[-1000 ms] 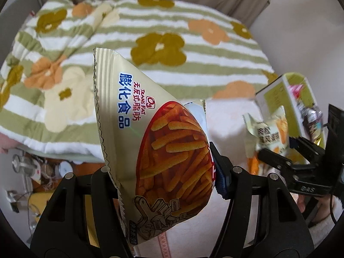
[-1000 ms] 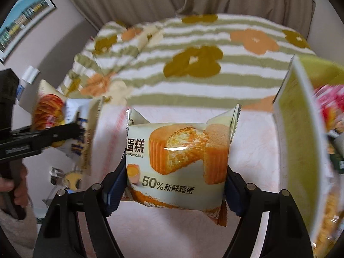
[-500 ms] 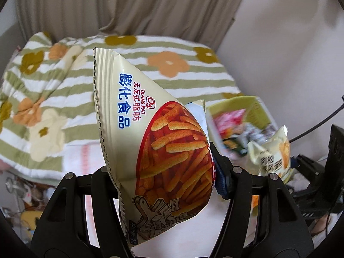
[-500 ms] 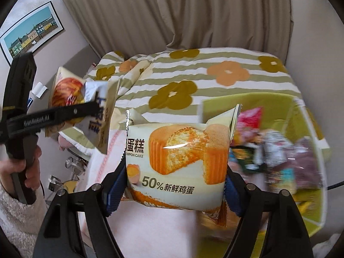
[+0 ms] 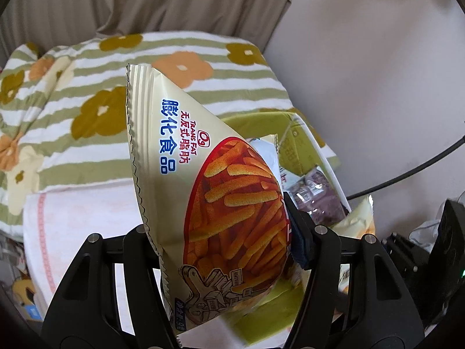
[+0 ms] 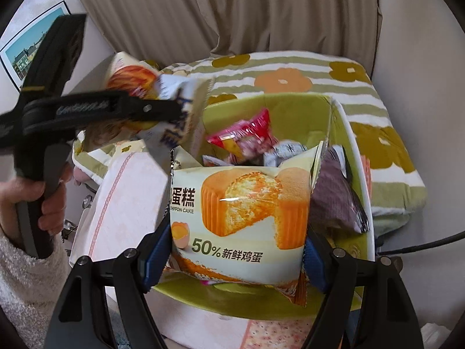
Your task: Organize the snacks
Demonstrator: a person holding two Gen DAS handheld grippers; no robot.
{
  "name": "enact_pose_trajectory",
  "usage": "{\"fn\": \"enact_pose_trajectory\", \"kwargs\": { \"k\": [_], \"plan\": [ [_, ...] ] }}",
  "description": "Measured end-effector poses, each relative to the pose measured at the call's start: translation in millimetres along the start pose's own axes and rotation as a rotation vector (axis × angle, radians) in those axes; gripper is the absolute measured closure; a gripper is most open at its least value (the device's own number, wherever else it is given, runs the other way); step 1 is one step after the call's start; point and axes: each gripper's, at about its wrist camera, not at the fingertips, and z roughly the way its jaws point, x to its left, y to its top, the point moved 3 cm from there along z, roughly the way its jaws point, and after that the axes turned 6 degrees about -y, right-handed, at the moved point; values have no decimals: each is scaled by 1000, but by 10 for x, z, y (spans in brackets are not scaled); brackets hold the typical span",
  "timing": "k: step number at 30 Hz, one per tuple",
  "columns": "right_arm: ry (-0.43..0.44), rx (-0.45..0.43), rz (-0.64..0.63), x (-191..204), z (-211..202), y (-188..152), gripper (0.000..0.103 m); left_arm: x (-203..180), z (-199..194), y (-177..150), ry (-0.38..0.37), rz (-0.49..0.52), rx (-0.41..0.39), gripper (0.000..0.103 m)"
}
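Note:
My left gripper point(image 5: 223, 241) is shut on a cream bag of puffed corn sticks point(image 5: 209, 186) and holds it upright over the near edge of the green snack box point(image 5: 261, 122). It also shows at the left in the right wrist view point(image 6: 174, 110), with the bag point(image 6: 136, 78) beside the box. My right gripper point(image 6: 235, 250) is shut on a chiffon cake packet point(image 6: 238, 218) held above the green box point(image 6: 290, 107), which holds a red packet point(image 6: 244, 133), a purple packet point(image 6: 334, 200) and others.
The box sits on a pink-white cloth point(image 6: 128, 197) at the edge of a bed with a green-striped flowered quilt point(image 5: 87, 96). A curtain point(image 6: 232, 14) hangs behind. A wall point(image 5: 377, 72) and a black cable point(image 5: 407, 171) lie to the right.
Both grippers have swung right from over the bed to the green box, each still holding its packet. The box now lies directly under the cake packet.

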Motion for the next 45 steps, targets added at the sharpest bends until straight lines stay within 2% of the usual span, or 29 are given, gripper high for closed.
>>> {"fn": "enact_pose_trajectory", "kwargs": {
  "k": [3, 5, 7, 8, 9, 11, 18, 27, 30, 32, 33, 35, 41, 45],
  "plan": [
    [9, 19, 12, -86, 60, -43, 28, -105, 180, 64, -3, 10, 22, 43],
    [11, 31, 23, -134, 92, -86, 28, -175, 272, 104, 16, 34, 35, 38],
    [15, 40, 30, -152, 130, -112, 28, -223, 335, 139, 50, 73, 37, 27],
    [20, 51, 38, -159, 160, -129, 28, -235, 348, 152, 71, 84, 34, 11],
    [25, 57, 42, -163, 165, -157, 28, -240, 337, 161, 94, 95, 23, 4],
    [34, 68, 42, -160, 200, -189, 28, -204, 267, 159, 115, 98, 0, 3],
    [40, 72, 54, -102, 232, -225, 28, 88, 12, -42, 95, 13, -5, 3],
    [34, 65, 43, -21, 236, -165, 26, 218, -200, -195, 116, -10, -25, 3],
    [28, 53, 44, -20, 252, -155, 21, 217, -211, -222, 141, -6, -29, 3],
    [-5, 32, 43, -50, 250, -168, 4, 224, -202, -256, 153, -13, -27, 3],
    [-37, 6, 37, -75, 230, -174, 1, 236, -205, -304, 164, -21, -28, 3],
    [-52, -21, 40, -123, 206, -205, 1, 260, -201, -379, 182, -35, -31, 3],
    [-79, 13, 23, -177, 270, -361, 1, 374, -245, -746, 199, -79, -28, 3],
    [-81, -12, 26, -109, 147, -360, 1, 411, -429, -891, 205, -90, -51, 3]
  ]
}}
